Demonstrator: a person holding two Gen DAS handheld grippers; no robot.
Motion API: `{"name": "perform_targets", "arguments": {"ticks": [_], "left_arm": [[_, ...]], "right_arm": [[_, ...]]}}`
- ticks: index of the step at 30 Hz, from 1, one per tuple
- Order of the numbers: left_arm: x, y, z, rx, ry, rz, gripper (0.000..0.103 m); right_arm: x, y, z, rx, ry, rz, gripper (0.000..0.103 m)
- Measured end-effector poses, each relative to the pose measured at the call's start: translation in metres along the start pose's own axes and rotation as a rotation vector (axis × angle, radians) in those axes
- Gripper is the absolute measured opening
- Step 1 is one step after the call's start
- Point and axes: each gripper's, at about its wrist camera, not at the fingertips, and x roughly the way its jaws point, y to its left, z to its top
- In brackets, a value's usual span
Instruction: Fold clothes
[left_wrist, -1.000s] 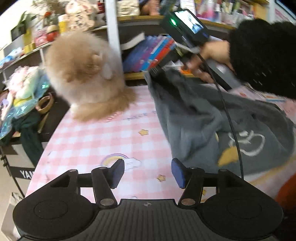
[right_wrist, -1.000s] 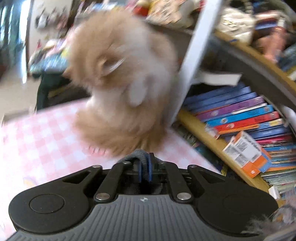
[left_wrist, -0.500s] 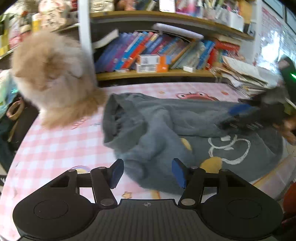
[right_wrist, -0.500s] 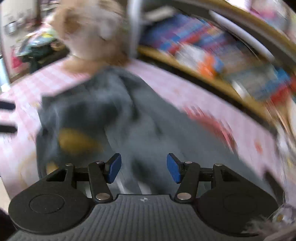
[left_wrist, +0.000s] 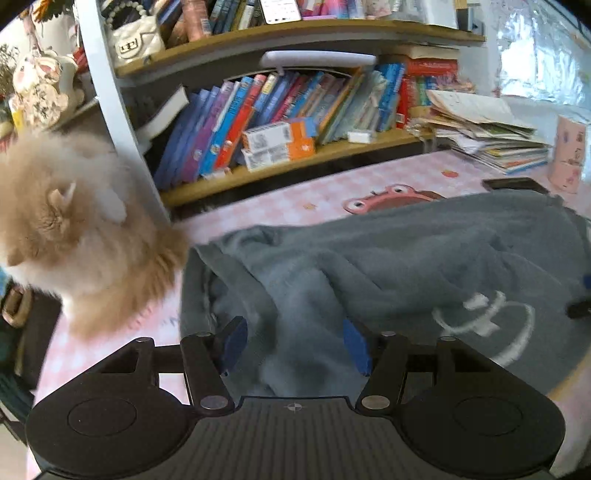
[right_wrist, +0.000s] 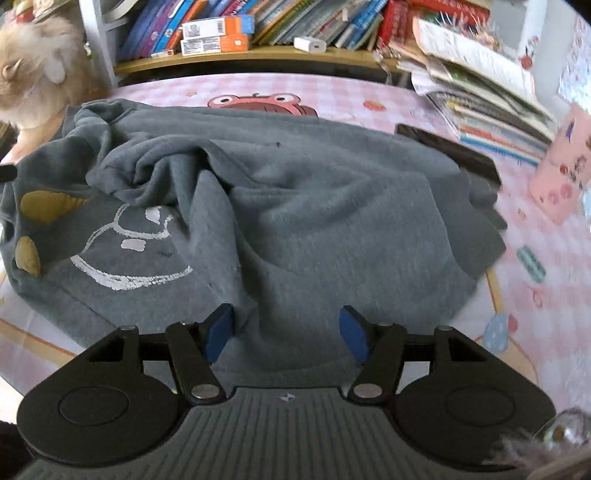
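A grey sweatshirt (right_wrist: 295, 206) with a white and yellow print lies rumpled on the pink checked tablecloth (right_wrist: 535, 295). It also shows in the left wrist view (left_wrist: 388, 266), with its open hem toward me. My left gripper (left_wrist: 291, 341) is open, low over the garment's near left part, holding nothing. My right gripper (right_wrist: 286, 328) is open, just above the garment's near edge, holding nothing. One sleeve is bunched across the print.
A fluffy tan cat (left_wrist: 74, 229) sits on the table at the sweatshirt's left end; it also shows in the right wrist view (right_wrist: 33, 74). A bookshelf (left_wrist: 295, 155) runs behind. A dark phone (right_wrist: 447, 151), a pink box (right_wrist: 561, 173) and stacked books (right_wrist: 491, 110) lie at the right.
The right gripper let go of the sweatshirt, opened and swung back over its near edge. The garment dropped flat on the table. The left gripper moved in over its left part.
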Motion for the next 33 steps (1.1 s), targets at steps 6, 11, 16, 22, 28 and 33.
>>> {"name": "perform_targets", "arguments": {"ticks": [6,11,16,22,28,33], "left_arm": [[0.029,0.037,-0.001,-0.142,0.083,0.002,0.058],[0.052,0.047,-0.011,-0.190,0.187,-0.068,0.038],[0.048,0.060,-0.021,-0.274,0.189,-0.131,0.011],[-0.034,0.128,-0.050,-0.565,0.018,-0.033,0.008],[-0.033,0.135,-0.096,-0.444,0.210,0.031,0.007],[-0.041,0.139,-0.101,-0.523,0.115,0.028,0.031]], "right_arm": [[-0.014,-0.014,-0.001,0.062,-0.061,-0.037,0.063],[-0.008,-0.030,-0.003,0.143,-0.032,-0.064,0.061],[0.006,-0.031,-0.001,0.171,0.023,-0.086,0.060],[-0.001,-0.020,0.009,0.159,0.015,-0.056,0.060],[-0.006,-0.023,0.011,0.205,0.009,-0.080,0.061],[-0.002,-0.040,0.015,0.267,0.009,-0.206,0.061]]}}
